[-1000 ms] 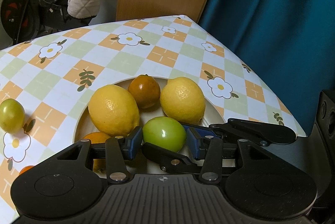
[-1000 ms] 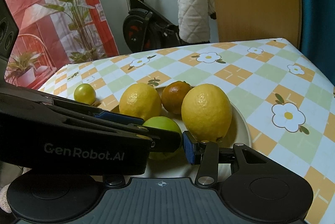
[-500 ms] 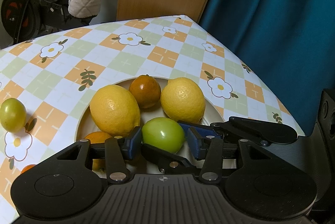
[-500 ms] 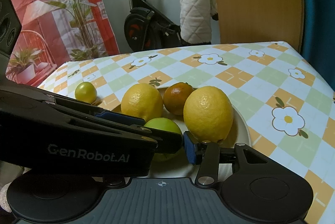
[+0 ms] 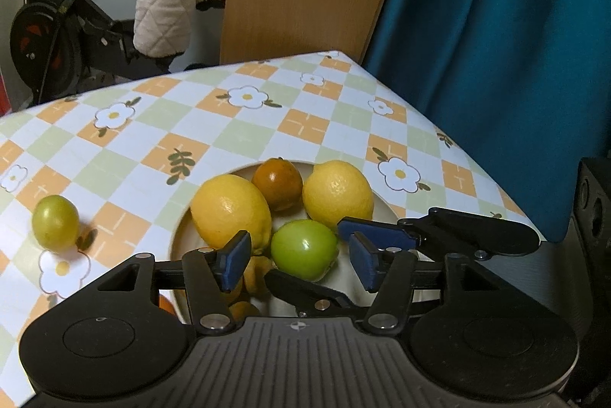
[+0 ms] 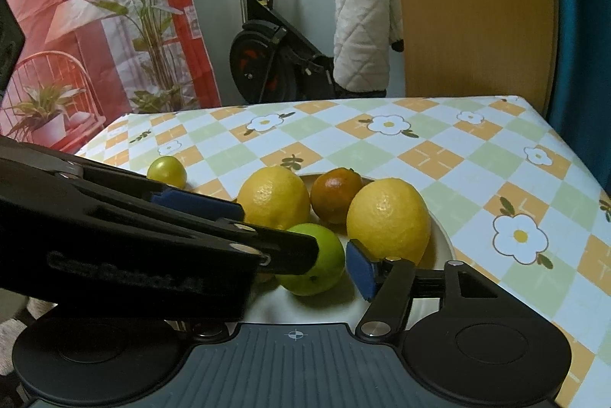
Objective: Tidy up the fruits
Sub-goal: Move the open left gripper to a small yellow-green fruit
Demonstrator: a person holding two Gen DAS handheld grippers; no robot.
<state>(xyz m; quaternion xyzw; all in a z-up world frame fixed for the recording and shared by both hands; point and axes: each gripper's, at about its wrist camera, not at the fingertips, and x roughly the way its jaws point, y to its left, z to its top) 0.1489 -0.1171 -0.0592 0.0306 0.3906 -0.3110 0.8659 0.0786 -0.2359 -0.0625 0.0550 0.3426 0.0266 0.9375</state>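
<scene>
Resting on the plate [image 5: 385,213], the green fruit [image 5: 303,249] sits between the left gripper [image 5: 299,261]'s wide, untouching pads; right gripper [image 6: 305,266] gape unclear.

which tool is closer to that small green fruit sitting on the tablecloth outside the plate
Left. The left tool sits over the plate, with the small green fruit off its left side; the right tool lies beyond it.

Behind the surface [image 6: 439,156]: exercise bike [image 6: 267,57], white quilted jacket [image 6: 362,15], wooden panel [image 6: 473,7], teal curtain [image 5: 496,45], plant-print curtain [image 6: 95,7].
</scene>
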